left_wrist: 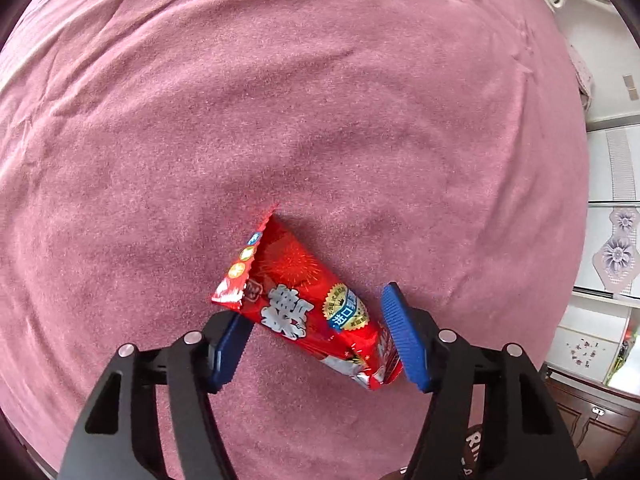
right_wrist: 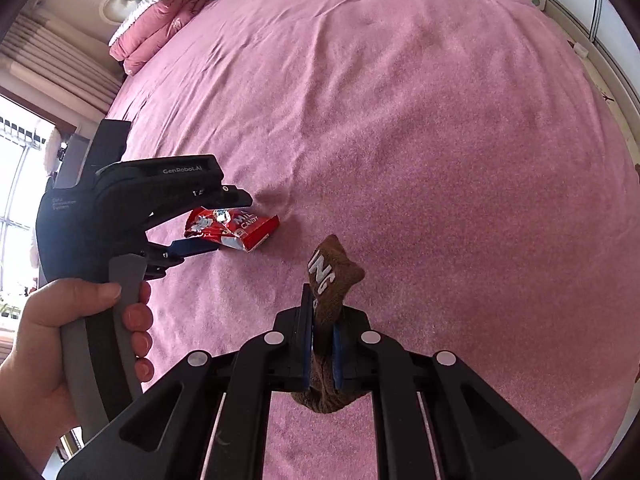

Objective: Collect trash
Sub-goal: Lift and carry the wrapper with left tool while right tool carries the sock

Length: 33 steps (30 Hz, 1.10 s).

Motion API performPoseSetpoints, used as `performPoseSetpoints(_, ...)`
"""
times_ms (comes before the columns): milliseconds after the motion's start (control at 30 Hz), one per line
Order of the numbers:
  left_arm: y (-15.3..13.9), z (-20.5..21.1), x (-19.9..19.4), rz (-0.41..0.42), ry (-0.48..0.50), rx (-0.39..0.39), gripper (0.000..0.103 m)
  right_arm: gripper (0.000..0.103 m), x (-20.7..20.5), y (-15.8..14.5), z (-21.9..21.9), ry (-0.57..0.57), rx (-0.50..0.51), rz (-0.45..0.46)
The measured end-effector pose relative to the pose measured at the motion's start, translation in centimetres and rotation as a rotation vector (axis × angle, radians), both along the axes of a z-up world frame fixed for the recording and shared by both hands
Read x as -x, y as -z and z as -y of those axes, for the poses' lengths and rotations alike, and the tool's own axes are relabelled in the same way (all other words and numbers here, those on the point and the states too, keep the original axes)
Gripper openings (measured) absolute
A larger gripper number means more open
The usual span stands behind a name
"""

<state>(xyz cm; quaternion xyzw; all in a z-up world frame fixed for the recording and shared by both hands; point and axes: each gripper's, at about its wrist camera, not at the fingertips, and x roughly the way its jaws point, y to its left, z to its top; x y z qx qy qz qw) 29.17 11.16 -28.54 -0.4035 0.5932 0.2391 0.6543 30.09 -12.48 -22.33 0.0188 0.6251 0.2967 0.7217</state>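
Two grippers were busy over the pink bed (left_wrist: 320,100). The right gripper (right_wrist: 321,344) pinched a brown wrapper (right_wrist: 334,272) tight, clear of the bed. The left gripper (left_wrist: 316,336) was spread around a red candy bag (left_wrist: 304,304) lying on the bed, pads not pressing yet. That shiny bag might slip sideways or crumple if the pads caught only its corners.

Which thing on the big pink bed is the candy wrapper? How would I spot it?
Look at the wide pink bedspread. Near its middle, between the blue pads of the left gripper, lies a shiny red foil candy wrapper. Its neighbour, the brown fabric piece clamped in the right gripper, is dull and soft.
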Motion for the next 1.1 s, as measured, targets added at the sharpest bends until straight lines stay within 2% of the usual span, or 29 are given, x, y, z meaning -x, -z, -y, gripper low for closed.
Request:
performPoseSetpoints(133,-0.4,0.7,0.7,-0.006,0.010,-0.040,0.047,0.008,0.2,-0.5,0.6,0.009,-0.024,-0.004)
performPoseSetpoints(233,-0.9,0.6,2.3,0.019,0.017,-0.033,0.041,0.008,0.5,-1.2,1.5,0.008,-0.031,0.003)
performPoseSetpoints(333,-1.4,1.4,3.8,0.036,0.041,-0.018,0.041,0.008,0.8,-1.8,1.5,0.010,-0.036,0.009)
performPoseSetpoints(467,-2.7,3.8,6.7,0.054,0.119,-0.016,0.041,0.008,1.7,-3.1,2.9,0.025,-0.054,0.028)
performPoseSetpoints(600,-4.3,7.7,8.6,0.072,0.238,-0.028,0.041,0.008,2.9,-4.3,4.8,0.051,-0.059,0.037)
performPoseSetpoints(800,-7.2,14.4,11.9,0.098,0.421,-0.070,0.041,0.008,5.5,-6.1,9.6,0.108,-0.070,0.051)
performPoseSetpoints(933,-8.9,18.6,13.7,0.116,0.497,-0.065,0.041,0.008,7.7,-7.3,13.7,0.162,-0.084,0.054)
performPoseSetpoints(1100,-10.5,22.8,13.7,0.141,0.591,-0.043,0.041,0.008,10.4,-8.5,19.3,0.235,-0.090,0.056)
